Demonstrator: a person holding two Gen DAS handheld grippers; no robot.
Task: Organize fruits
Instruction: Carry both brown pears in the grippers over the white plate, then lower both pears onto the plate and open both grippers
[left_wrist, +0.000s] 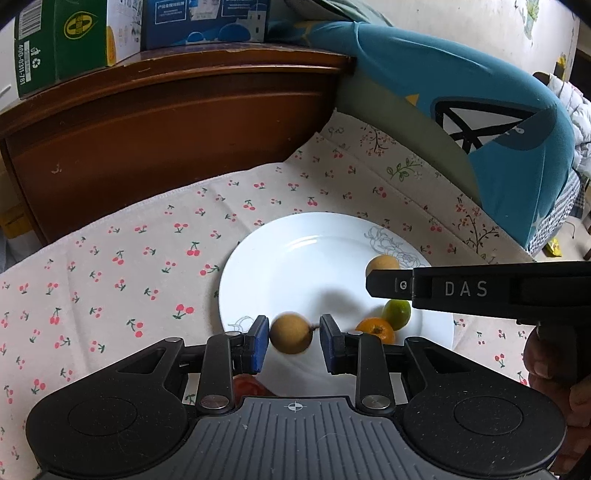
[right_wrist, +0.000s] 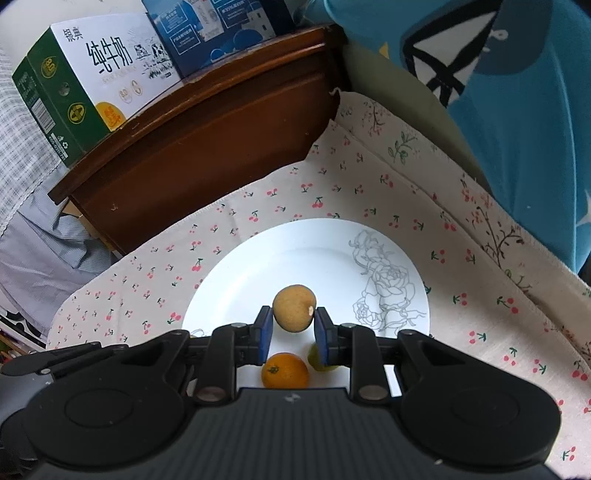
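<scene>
I have the left gripper (left_wrist: 294, 330) over the near edge of the white round plate with a grey flower drawing (left_wrist: 280, 266). Its blue pads are drawn close and pinch a tan round fruit with a short stem (left_wrist: 290, 339). The left pad lies against the skin. On the other side only the stem reaches the pad, with a sliver of plate showing behind it. That fruit looks blurred, and I cannot tell whether it touches the plate.

The right gripper (right_wrist: 294, 321) is over the same plate, nearer its middle. Its tips are pressed on a second tan round fruit (right_wrist: 293, 306), one pad on each flank. The left camera sees this tool from the side, with a hand (left_wrist: 554, 369) on its grip.

Two more fruits lie on the plate, close beside each other: an orange citrus (right_wrist: 284, 370) and a green lime (left_wrist: 396, 314), both partly behind the right gripper's fingers in its own view.

The plate rests on a cream cloth printed with red cherries (left_wrist: 129, 266). A red piece (left_wrist: 251, 387) shows under the left gripper, mostly hidden. Behind the cloth stands a dark wooden board (left_wrist: 166, 129).
</scene>
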